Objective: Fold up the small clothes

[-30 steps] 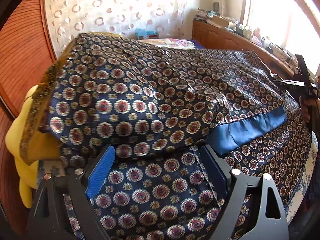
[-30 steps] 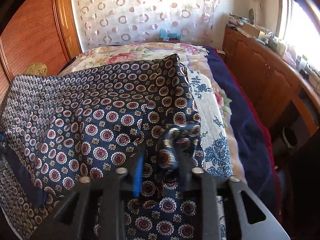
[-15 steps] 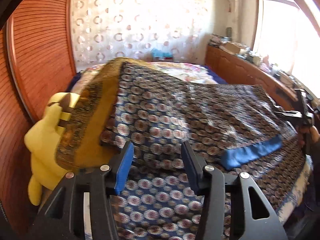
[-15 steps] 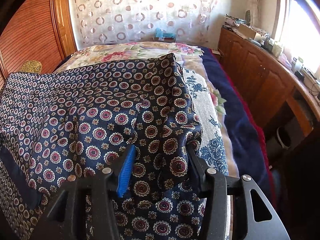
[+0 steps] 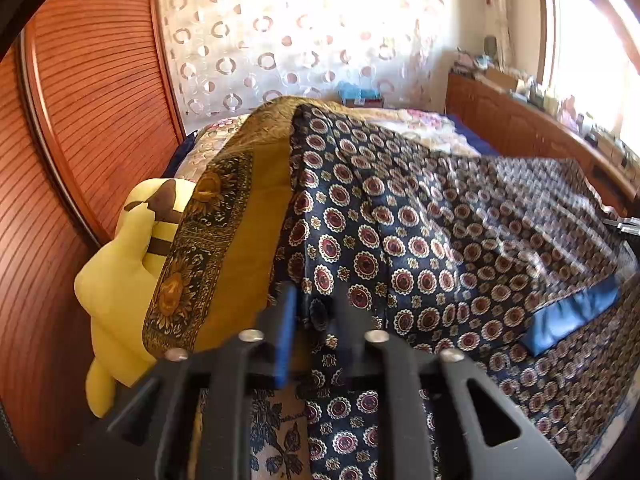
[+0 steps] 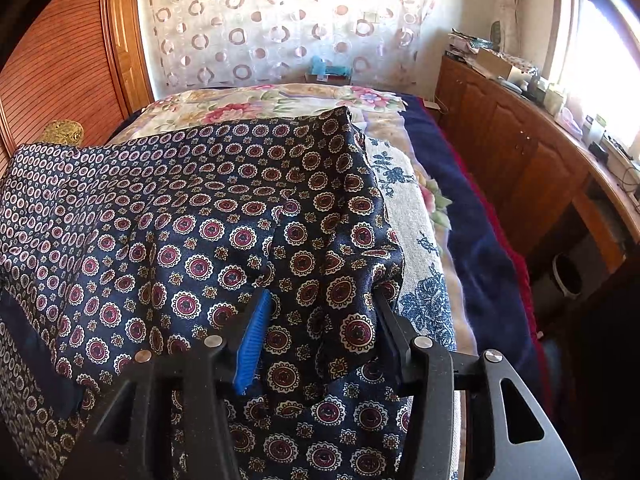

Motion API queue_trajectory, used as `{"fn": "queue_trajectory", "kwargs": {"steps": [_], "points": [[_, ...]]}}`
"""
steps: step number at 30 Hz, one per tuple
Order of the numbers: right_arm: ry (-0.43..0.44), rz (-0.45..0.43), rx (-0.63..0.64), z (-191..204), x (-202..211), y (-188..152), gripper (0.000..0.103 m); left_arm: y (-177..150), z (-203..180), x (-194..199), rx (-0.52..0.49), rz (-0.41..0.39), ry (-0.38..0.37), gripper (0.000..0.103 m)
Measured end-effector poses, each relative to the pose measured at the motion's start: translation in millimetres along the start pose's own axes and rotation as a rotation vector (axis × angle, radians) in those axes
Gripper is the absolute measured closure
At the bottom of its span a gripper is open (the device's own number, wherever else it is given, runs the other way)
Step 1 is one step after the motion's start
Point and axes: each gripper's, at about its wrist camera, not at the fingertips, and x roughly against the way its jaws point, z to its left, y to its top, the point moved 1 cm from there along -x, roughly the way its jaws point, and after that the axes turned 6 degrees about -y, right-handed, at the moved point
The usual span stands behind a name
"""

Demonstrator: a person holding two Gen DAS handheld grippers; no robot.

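- Two grippers are on one garment: the navy patterned cloth (image 5: 400,240) lies spread across the bed (image 6: 472,216), and its long axis runs from my left gripper (image 5: 316,320) to my right gripper (image 6: 320,320), across the bed.
- On the left side, the jaws are pressed nearly together and pinch a bunched corner of the cloth. Just beside this corner hangs a yellow scarf with a dark floral border (image 5: 224,240), and I cannot tell if its edge is also inside the pinch.
- On the right side, the jaws stand spread, one on each side of a raised fold of the same cloth. The fabric sits between them, but I judge that it is not clamped.
- A plain blue band (image 5: 572,316) marks the near hem of the upper layer; it lies on the right half, nearer to my right gripper. Under it a second layer of the same pattern reaches toward me.
- I think the coming move turns on this: both corners must be held before the cloth travels along its short axis, toward or away from me. So the right jaws must close first.
- A yellow plush toy (image 5: 120,272) lies at the left edge of the bed, touching the scarf, and it could be dragged along.
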Motion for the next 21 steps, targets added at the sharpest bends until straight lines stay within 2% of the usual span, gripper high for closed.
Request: {"fn": "queue_trajectory", "kwargs": {"steps": [5, 12, 14, 15, 16, 21], "points": [[0.0, 0.0, 0.0, 0.3, 0.1, -0.2, 0.052, 4.3, -8.7, 15.7, -0.023, -0.036, -0.044, 0.1], [-0.002, -0.002, 0.001, 0.2, 0.3, -0.3, 0.052, 16.6, -28.0, 39.1, -0.012, -0.077, -0.156, 0.1], [0.024, -0.005, -0.002, -0.7, 0.7, -0.2, 0.065, 17.1, -35.6, 43.0, -0.018, -0.085, -0.183, 0.1], [0.038, -0.01, -0.003, -1.3, 1.8, -0.2, 0.087, 17.4, -39.0, 45.7, -0.015, -0.09, -0.201, 0.1], [0.044, -0.01, -0.005, -1.7, 2.4, -0.3, 0.099, 18.3, -39.8, 47.6, -0.006, -0.097, -0.217, 0.1], [0.064, -0.091, -0.012, -0.8, 25.8, -2.2, 0.102, 22.4, -42.4, 67.8, 0.023, -0.145, -0.292, 0.101]]}}
